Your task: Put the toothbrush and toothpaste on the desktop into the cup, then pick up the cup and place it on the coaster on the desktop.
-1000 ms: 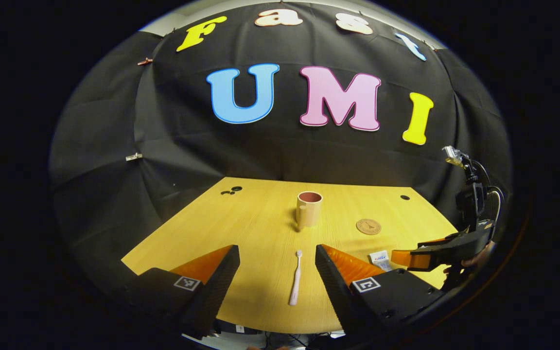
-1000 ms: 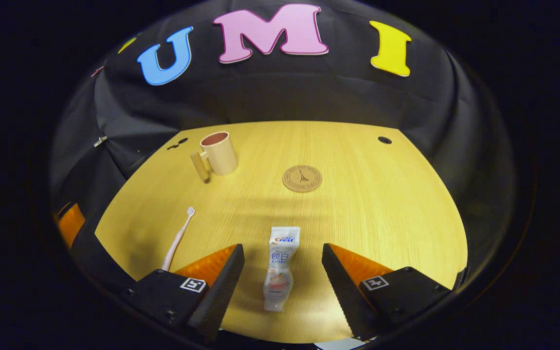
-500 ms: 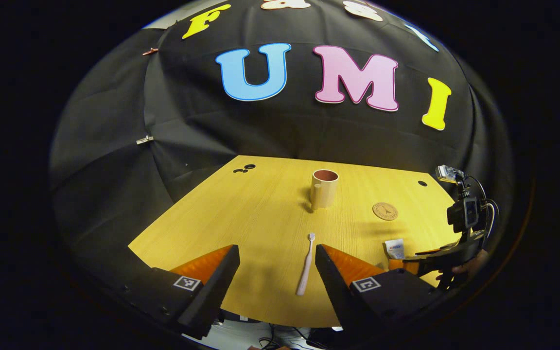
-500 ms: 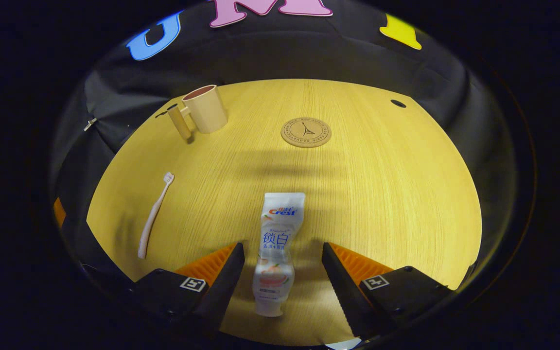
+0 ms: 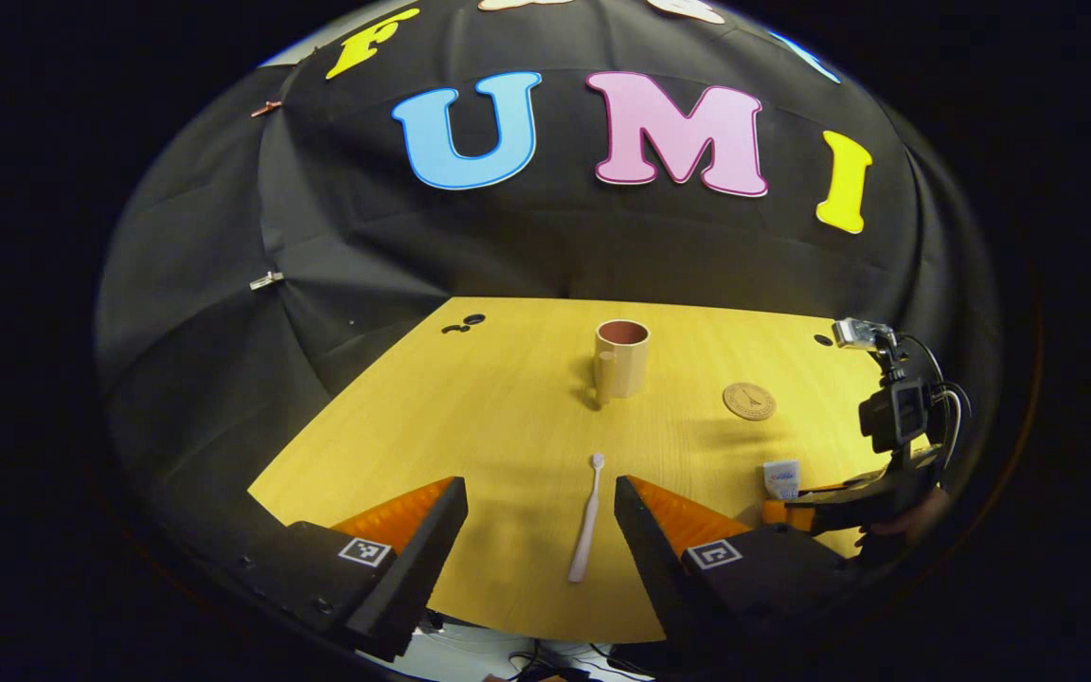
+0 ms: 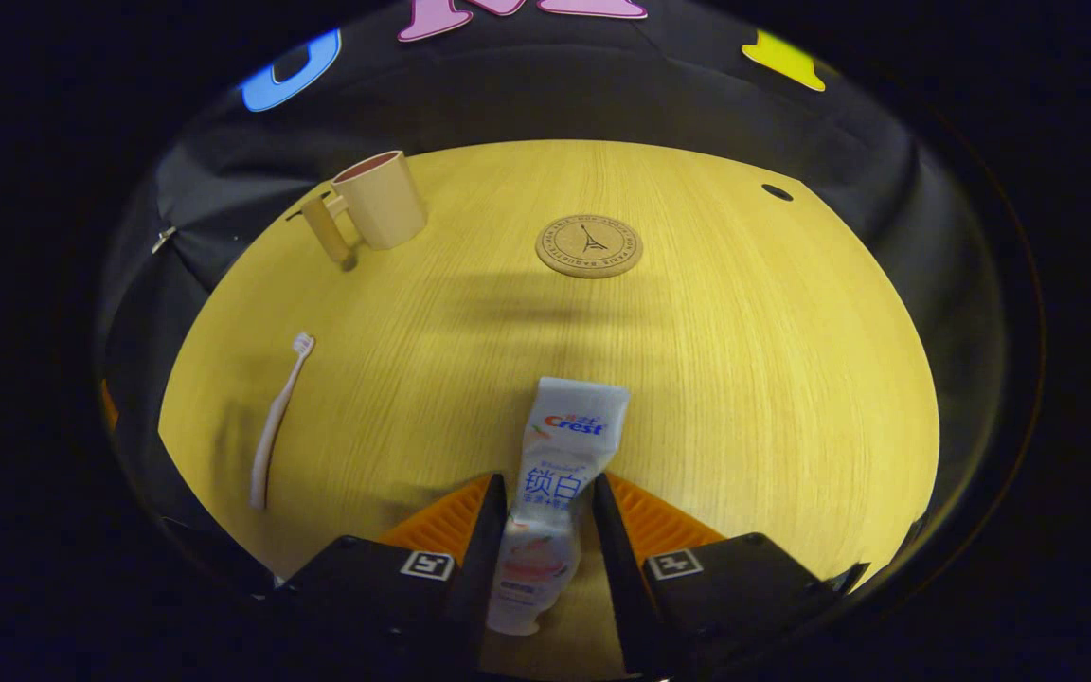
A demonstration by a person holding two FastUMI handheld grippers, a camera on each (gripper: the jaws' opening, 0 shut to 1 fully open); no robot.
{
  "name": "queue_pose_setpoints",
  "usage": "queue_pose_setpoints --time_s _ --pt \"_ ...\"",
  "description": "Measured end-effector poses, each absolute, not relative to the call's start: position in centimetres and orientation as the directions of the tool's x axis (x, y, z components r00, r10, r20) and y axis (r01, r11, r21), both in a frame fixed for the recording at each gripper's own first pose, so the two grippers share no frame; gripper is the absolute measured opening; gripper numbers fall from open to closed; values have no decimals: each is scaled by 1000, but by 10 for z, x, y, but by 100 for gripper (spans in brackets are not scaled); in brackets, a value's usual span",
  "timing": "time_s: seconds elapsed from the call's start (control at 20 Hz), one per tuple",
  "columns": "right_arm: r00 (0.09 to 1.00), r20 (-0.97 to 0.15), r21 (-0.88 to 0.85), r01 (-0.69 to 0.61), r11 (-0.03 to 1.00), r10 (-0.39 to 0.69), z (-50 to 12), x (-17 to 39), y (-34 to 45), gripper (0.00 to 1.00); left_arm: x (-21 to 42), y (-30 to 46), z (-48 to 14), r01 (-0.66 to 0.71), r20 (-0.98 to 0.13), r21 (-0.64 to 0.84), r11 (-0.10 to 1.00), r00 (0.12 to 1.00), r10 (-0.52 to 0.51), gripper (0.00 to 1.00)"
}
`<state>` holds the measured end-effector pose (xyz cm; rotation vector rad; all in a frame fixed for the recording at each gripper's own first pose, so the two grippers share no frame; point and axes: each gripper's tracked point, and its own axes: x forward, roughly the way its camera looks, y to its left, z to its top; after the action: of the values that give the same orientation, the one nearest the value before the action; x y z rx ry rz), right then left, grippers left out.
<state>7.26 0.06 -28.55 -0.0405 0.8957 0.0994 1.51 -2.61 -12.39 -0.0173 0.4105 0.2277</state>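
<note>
A white toothpaste tube (image 6: pixel 555 474) lies on the wooden desktop (image 6: pixel 744 379), and my right gripper (image 6: pixel 543 516) is shut on its middle, both fingers pressing its sides. A pale toothbrush (image 6: pixel 276 426) lies to its left. In the left gripper view the same toothbrush (image 5: pixel 585 516) lies between the spread fingers of my open left gripper (image 5: pixel 538 526), close to the right finger. A beige cup (image 5: pixel 621 358) with a dark pink inside stands upright mid-table; its handle faces the front. The round cork coaster (image 5: pixel 749 401) lies right of it. The cup (image 6: pixel 377 201) and coaster (image 6: pixel 589 245) appear beyond the tube.
In the left gripper view the right gripper (image 5: pixel 796 507), its camera mount and a hand (image 5: pixel 915 521) holding it are at the table's right edge. Small dark holes (image 5: pixel 463 325) mark the table's far corners. Black cloth walls close in the table on three sides.
My right gripper went down over the toothpaste tube and closed on it. The left gripper's view shifted slightly, with its fingers still spread over the toothbrush.
</note>
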Motion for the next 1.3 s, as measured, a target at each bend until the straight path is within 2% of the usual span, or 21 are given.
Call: queue_pose_setpoints --time_s 0.05,0.1,0.4,0.5,0.6,0.65,0.95,1.2,1.25,1.3 --pt "614 -787 -2 -106 994 64 -288 73 1 41 16 -28 -125 -210 -399 31 977 894 204 98" --pt "612 -788 -14 -116 993 60 -290 74 2 44 18 -31 -125 -195 -397 30 980 898 191 98" --pt "569 -821 -8 -83 997 41 -288 73 2 44 34 -29 -130 -124 -409 -9 992 906 109 97" --pt "560 -828 -7 -80 997 39 -289 73 2 30 41 -21 -140 -106 -438 -14 994 894 89 98" --pt "549 -834 19 -64 998 51 -290 71 3 32 49 -10 -152 -99 -463 -19 995 883 79 97" --pt "542 -839 31 -60 998 59 -289 69 4 28 53 -6 -157 -99 -477 -27 995 876 74 98" --pt "568 -817 47 -102 994 97 -268 66 -8 27 74 -9 -198 -75 -600 -89 993 800 7 98" --pt "574 -803 98 -135 986 158 -250 71 -16 27 93 -23 -226 -69 -668 -37 997 744 27 98" --pt "573 -803 102 -141 985 166 -250 72 -18 27 97 -23 -233 -92 -682 -33 995 730 45 92" --pt "571 -803 102 -147 984 169 -249 74 -21 27 100 -21 -239 -119 -697 -32 992 714 63 98"
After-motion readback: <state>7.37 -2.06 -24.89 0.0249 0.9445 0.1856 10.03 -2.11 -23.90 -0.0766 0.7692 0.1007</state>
